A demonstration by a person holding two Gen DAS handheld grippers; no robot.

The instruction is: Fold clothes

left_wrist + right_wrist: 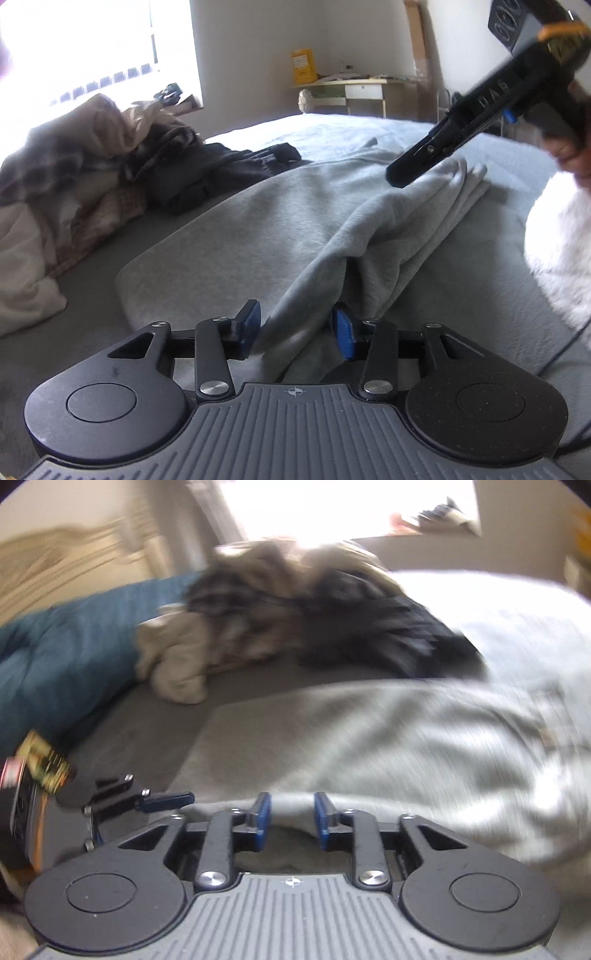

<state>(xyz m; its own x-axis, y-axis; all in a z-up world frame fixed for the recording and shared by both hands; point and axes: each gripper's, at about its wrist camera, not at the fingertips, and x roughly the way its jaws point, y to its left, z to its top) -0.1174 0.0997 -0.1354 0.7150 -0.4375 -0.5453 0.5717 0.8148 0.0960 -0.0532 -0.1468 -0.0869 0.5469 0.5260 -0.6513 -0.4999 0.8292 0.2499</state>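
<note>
**Grey garment lifted between two tongs, mid-fold**

Blue pads of the left tongs [295, 328] stand spread, with a ridge of the grey garment [258, 221] running up between them; the cloth touches the right pad at most, so this side is not pinching it. In the left view the right tongs [402, 173] sit at the far right, pressed on a bunched fold of the same garment. In their own blurred view the right tongs [291, 812] show a gap between the pads with a grey hem lying across them, so whether they truly grip I cannot tell.

Beyond, the garment lies spread over the bed [351, 125], its near-left edge flat, its right part gathered and raised. A pile of clothes [110, 155] sits far left, clear of it.

Risks, as I judge them: with the left pads apart, the ridge may slide out and the fold collapse unevenly. Fast motion of the right tongs could drag the flat part askew or shed the bunched layers.
</note>
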